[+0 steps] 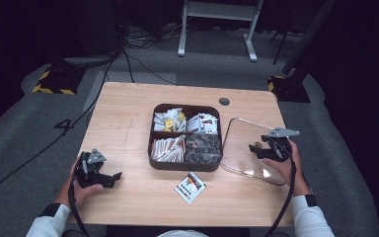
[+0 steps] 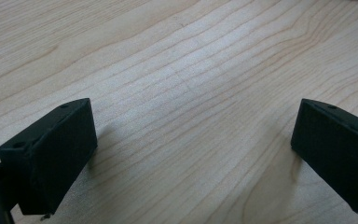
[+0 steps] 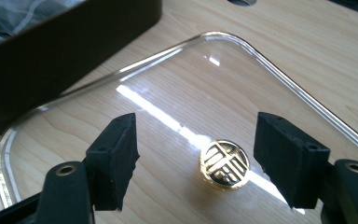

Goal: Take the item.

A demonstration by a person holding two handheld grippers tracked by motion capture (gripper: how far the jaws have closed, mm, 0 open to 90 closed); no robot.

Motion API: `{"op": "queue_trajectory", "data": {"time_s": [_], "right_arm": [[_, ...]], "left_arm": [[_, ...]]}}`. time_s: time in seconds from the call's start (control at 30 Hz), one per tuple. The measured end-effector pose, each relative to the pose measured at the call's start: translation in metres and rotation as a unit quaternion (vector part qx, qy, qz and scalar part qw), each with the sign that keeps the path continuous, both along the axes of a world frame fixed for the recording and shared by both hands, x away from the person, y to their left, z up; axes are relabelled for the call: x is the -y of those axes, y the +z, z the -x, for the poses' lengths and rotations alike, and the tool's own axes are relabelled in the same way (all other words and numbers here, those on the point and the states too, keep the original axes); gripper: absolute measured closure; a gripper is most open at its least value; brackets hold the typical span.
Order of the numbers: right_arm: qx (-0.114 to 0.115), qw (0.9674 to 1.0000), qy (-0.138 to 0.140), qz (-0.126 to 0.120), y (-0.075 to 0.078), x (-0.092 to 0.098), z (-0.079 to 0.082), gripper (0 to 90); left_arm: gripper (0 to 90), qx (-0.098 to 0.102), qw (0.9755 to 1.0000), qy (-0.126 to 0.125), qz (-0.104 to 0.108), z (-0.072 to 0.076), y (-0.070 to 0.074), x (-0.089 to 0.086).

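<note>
Here the desk [image 1: 128, 123] carries a brown box [image 1: 186, 165] with a clear lid [image 1: 242, 148] lying flat just to its right. The right gripper [image 3: 196, 158] is held spread around the lid's gold knob [image 3: 224, 164], untouched; closing on it seems next. The left gripper [image 2: 191, 149] is rested, spread and empty.

Both your grippers stand open, one at each side.
Your left gripper [image 1: 109, 176] sits near left, jaws wide apart; your right gripper [image 1: 254, 148] reaches in at right, jaws spread.
</note>
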State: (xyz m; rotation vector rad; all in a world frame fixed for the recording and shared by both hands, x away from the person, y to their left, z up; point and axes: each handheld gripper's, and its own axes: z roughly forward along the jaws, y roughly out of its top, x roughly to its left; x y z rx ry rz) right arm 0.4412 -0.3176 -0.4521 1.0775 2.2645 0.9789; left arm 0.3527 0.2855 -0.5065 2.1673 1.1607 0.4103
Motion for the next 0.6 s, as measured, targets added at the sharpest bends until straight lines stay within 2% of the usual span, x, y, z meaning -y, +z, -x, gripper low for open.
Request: {"op": "queue_trajectory", "data": {"time_s": [0.23, 0.33, 0.6], "right_arm": [[-0.017, 0.9997, -0.018, -0.001, -0.012, 0.011, -0.009, 33.3], [-0.023, 0.9994, -0.023, 0.007, -0.020, 0.014, -0.012, 34.3], [-0.031, 0.9990, -0.032, -0.003, -0.029, 0.019, -0.017, 37.4]], "left_arm": [[0.4, 0.001, 1.0000, -0.001, -0.002, 0.000, 0.000, 0.000], [0.5, 0.001, 1.0000, -0.001, -0.001, 0.000, 0.000, 0.000], [0.4, 0.001, 1.0000, -0.001, -0.001, 0.000, 0.000, 0.000]]}}
